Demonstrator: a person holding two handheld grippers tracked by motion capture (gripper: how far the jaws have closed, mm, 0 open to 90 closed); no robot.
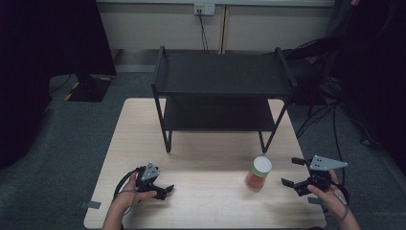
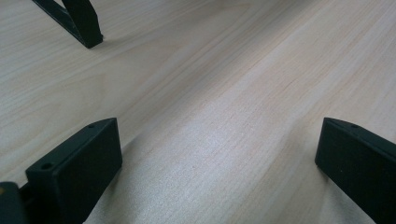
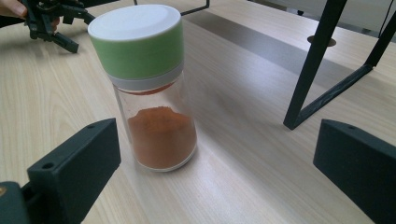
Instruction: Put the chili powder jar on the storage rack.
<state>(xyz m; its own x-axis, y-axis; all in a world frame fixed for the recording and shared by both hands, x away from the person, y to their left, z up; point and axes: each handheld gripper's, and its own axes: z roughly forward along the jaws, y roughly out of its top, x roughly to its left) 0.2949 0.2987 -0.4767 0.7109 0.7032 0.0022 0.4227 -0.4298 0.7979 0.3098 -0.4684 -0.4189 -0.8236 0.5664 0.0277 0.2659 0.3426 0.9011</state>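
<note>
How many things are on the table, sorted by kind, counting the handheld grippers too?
Spice jar with orange powder and a green-and-white lid: 1
Black two-tier shelf rack: 1
Handheld grippers, left gripper and right gripper, both open: 2
Total: 4
</note>
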